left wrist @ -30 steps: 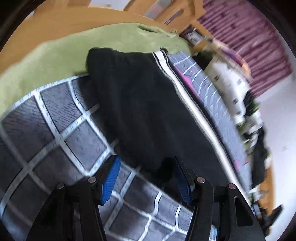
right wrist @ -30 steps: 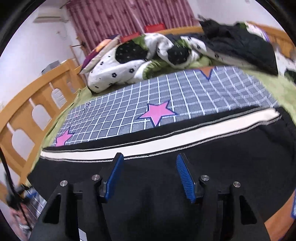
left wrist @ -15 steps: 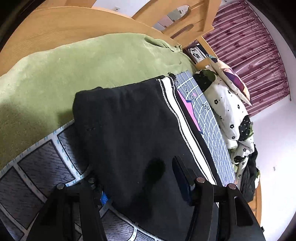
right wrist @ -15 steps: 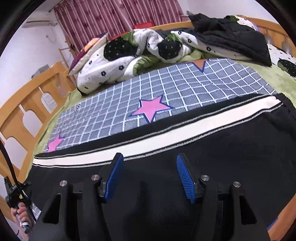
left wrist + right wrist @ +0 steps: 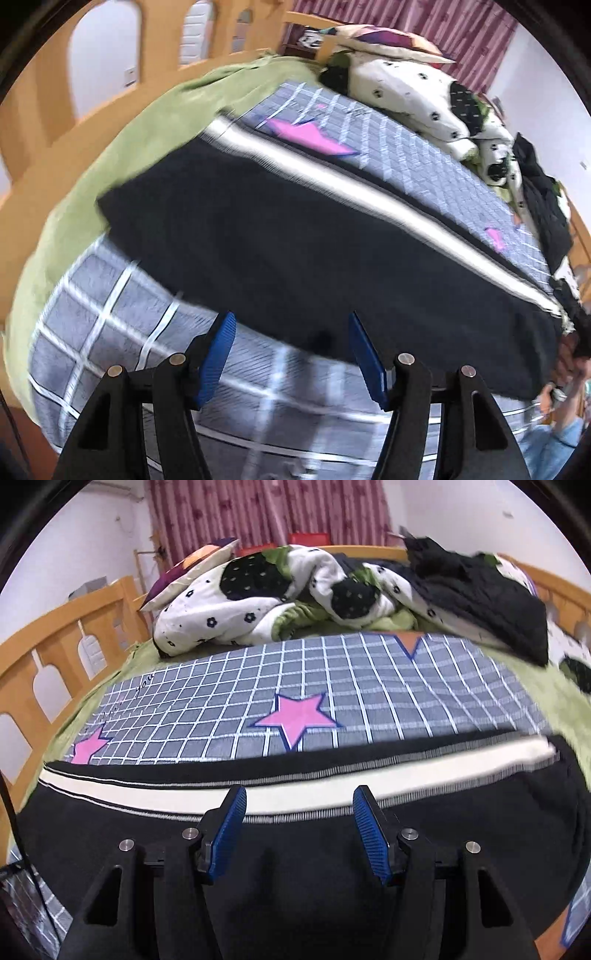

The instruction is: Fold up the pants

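Observation:
Black pants [image 5: 280,236] with a white side stripe [image 5: 369,199] lie flat across the bed. My left gripper [image 5: 290,332] is open and empty, just off the pants' near edge, over the grey checked sheet. In the right wrist view the pants [image 5: 295,849] fill the foreground, with the stripe [image 5: 332,794] running left to right. My right gripper [image 5: 297,812] is open and empty above the black cloth, its tips near the stripe.
A grey checked sheet with pink stars [image 5: 295,716] covers the bed over a green blanket [image 5: 122,147]. A crumpled white and black quilt [image 5: 280,590], a pillow and dark clothes [image 5: 480,598] lie at the far side. A wooden bed rail [image 5: 48,653] runs at the left.
The left gripper has drawn back off the pants and turned right, so the pants' edge is no longer between its fingers. The right gripper has moved slightly forward towards the stripe.

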A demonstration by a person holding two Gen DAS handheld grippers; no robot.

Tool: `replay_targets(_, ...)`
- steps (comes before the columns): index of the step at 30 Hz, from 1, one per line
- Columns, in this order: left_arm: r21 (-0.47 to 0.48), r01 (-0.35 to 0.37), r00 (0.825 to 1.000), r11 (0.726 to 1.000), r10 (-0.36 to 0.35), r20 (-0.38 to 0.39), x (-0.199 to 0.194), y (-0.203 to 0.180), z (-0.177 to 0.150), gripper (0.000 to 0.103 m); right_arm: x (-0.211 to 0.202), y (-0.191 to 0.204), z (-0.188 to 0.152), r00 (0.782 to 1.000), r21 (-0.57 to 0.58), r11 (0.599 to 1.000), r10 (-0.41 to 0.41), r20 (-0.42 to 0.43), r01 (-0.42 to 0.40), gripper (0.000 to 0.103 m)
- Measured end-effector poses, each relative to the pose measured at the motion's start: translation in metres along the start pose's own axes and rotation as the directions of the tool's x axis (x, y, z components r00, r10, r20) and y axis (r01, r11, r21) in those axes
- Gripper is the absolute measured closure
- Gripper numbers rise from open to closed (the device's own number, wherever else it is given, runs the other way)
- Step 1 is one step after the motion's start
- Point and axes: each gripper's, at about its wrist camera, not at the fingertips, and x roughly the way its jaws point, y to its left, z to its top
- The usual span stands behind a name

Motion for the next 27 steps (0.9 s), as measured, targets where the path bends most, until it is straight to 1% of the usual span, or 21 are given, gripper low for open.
replay_targets(2,-0.001,0.01,1.0,1.0,-0.01,0.015,-0.014,-0.009,0.026,0.042,0.004,0.001,0.01,1.0,-0.008,1.0,-0.001,0.007,0.001,0.044)
replay_targets(3,-0.002,0.015,0.999,1.0,-0.015,0.048,-0.021,-0.012,0.042,0.041,0.006,0.001,0.016,1.0,-0.005,1.0,0.002,0.006,-0.002,0.044)
replay_targets(4,0.008,0.008,0.996,1.0,-0.009,0.089,-0.026,-0.014,0.059,0.037,0.008,0.001,0.02,1.0,-0.002,1.0,0.007,0.003,-0.007,0.044)
replay_targets(6,0.042,-0.025,0.988,0.999,0.018,0.156,-0.022,-0.015,0.085,0.029,0.016,0.001,0.034,0.999,0.006,0.999,0.032,-0.015,-0.032,0.044)
replay_targets(7,0.056,-0.063,0.981,0.996,0.051,0.187,-0.015,-0.013,0.095,0.029,0.023,0.0,0.042,0.999,0.017,0.999,0.05,-0.022,-0.049,0.043)
replay_targets(8,0.062,-0.103,0.973,0.993,0.087,0.214,-0.01,-0.011,0.1,0.029,0.028,0.0,0.046,0.998,0.033,0.998,0.056,-0.017,-0.055,0.043)
replay_targets(9,0.056,-0.155,0.958,0.986,0.136,0.251,-0.001,-0.005,0.106,0.029,0.032,-0.001,0.047,0.998,0.047,0.997,0.056,-0.011,-0.056,0.043)
replay_targets(10,0.046,-0.187,0.944,0.981,0.167,0.286,0.007,0.001,0.107,0.029,0.038,-0.003,0.047,0.998,0.067,0.996,0.057,-0.002,-0.056,0.043)
replay_targets(11,0.037,-0.232,0.925,0.972,0.208,0.317,0.015,0.006,0.109,0.029,0.046,-0.008,0.042,0.999,0.087,0.995,0.051,0.006,-0.052,0.043)
replay_targets(12,0.04,-0.289,0.91,0.957,0.261,0.322,0.026,0.009,0.113,0.029,0.052,-0.011,0.036,0.999,0.093,0.995,0.043,0.006,-0.043,0.043)
replay_targets(13,0.058,-0.322,0.905,0.945,0.289,0.312,0.036,0.007,0.119,0.029,0.056,-0.013,0.033,0.999,0.094,0.995,0.037,0.002,-0.037,0.043)
replay_targets(15,0.099,-0.344,0.905,0.934,0.301,0.302,0.052,0.012,0.13,0.029,0.069,-0.019,0.029,0.999,0.09,0.996,0.025,-0.035,-0.022,0.043)
replay_targets(17,0.092,-0.355,0.904,0.93,0.316,0.289,0.065,0.02,0.139,0.029,0.077,-0.023,0.029,0.999,0.08,0.997,-0.003,-0.038,0.006,0.043)
replay_targets(19,0.073,-0.352,0.914,0.933,0.326,0.24,0.08,0.034,0.148,0.029,0.078,-0.028,0.028,0.999,0.089,0.996,-0.008,-0.034,0.011,0.043)
replay_targets(21,0.037,-0.316,0.929,0.948,0.301,0.216,0.09,0.04,0.154,0.029,0.078,-0.032,0.029,0.999,0.106,0.994,0.017,-0.028,-0.014,0.043)
replay_targets(22,0.02,-0.294,0.94,0.956,0.285,0.188,0.094,0.046,0.158,0.03,0.076,-0.033,0.029,1.0,0.108,0.994,0.02,-0.021,-0.018,0.043)
replay_targets(23,0.014,-0.29,0.945,0.957,0.284,0.164,0.099,0.048,0.159,0.03,0.074,-0.034,0.029,1.0,0.108,0.994,0.023,-0.007,-0.022,0.043)
replay_targets(24,0.014,-0.295,0.946,0.955,0.29,0.142,0.104,0.051,0.161,0.035,0.073,-0.036,0.029,1.0,0.113,0.993,0.026,0.003,-0.026,0.043)
replay_targets(25,0.013,-0.292,0.948,0.956,0.287,0.136,0.108,0.053,0.161,0.04,0.072,-0.038,0.029,0.999,0.12,0.992,0.032,0.006,-0.032,0.043)
replay_targets(26,0.007,-0.282,0.952,0.96,0.279,0.123,0.112,0.055,0.162,0.041,0.072,-0.039,0.03,0.999,0.126,0.991,0.036,0.007,-0.037,0.043)
replay_targets(27,0.003,-0.273,0.956,0.962,0.271,0.112,0.115,0.056,0.162,0.045,0.071,-0.04,0.031,0.999,0.131,0.991,0.037,0.009,-0.038,0.043)
